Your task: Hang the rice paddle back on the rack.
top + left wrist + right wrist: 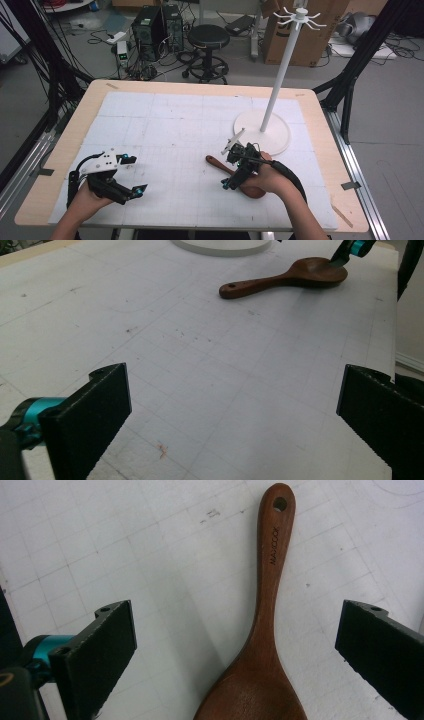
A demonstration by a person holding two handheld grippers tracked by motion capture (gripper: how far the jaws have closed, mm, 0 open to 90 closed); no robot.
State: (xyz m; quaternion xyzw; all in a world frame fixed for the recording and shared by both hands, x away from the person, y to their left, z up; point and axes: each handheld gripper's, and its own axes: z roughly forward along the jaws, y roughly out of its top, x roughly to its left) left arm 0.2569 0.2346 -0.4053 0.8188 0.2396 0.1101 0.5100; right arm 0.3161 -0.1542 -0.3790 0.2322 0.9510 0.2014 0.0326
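The wooden spoon point(265, 630) bowl runs off the bottom edge.

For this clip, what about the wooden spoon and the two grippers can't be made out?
- Wooden spoon: bowl cut off by the right gripper view's bottom edge; in the high view the right gripper and hand cover it.
- Handle lettering: too blurred to read.
- Left gripper: holds nothing.

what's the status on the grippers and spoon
Left gripper open, idle. Right gripper open, jaws straddling wooden spoon, which lies flat on the mat. Nothing in the way.

left tool point(135, 175): black body, teal tips, grey plate | right tool point(234, 167): black, teal tips, 2 ribbed black jaws
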